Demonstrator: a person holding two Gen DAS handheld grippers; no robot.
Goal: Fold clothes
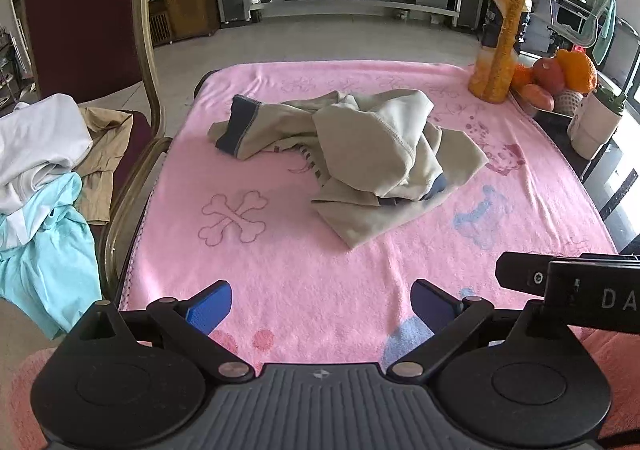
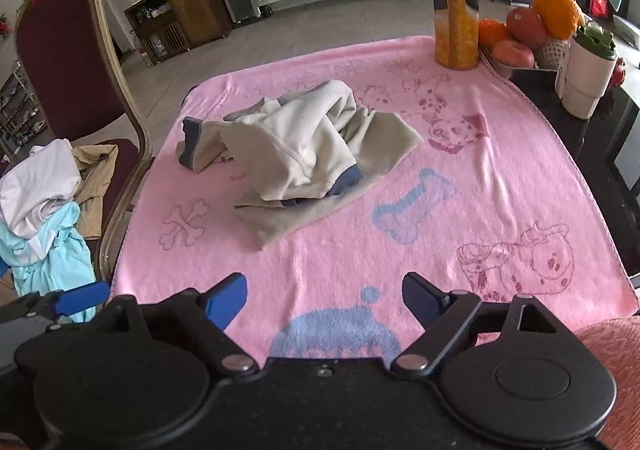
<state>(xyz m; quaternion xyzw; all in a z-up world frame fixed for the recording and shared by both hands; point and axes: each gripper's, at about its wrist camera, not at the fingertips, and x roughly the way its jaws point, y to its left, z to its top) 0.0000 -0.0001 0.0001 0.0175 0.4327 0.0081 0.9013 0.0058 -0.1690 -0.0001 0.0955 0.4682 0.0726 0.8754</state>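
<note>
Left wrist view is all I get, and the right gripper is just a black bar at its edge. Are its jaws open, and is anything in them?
Observer: The right gripper has its jaws wide open with nothing between them, above the pink towelling blanket.
Operator: Where is the crumpled beige garment with navy trim from there?
Observer: Ahead of those jaws and clear of them, a little left of centre in the right wrist view.
Operator: What is at the blanket's near right corner, behind that black bar?
Observer: Only an outline print of a spotted puppy on the fabric.
</note>
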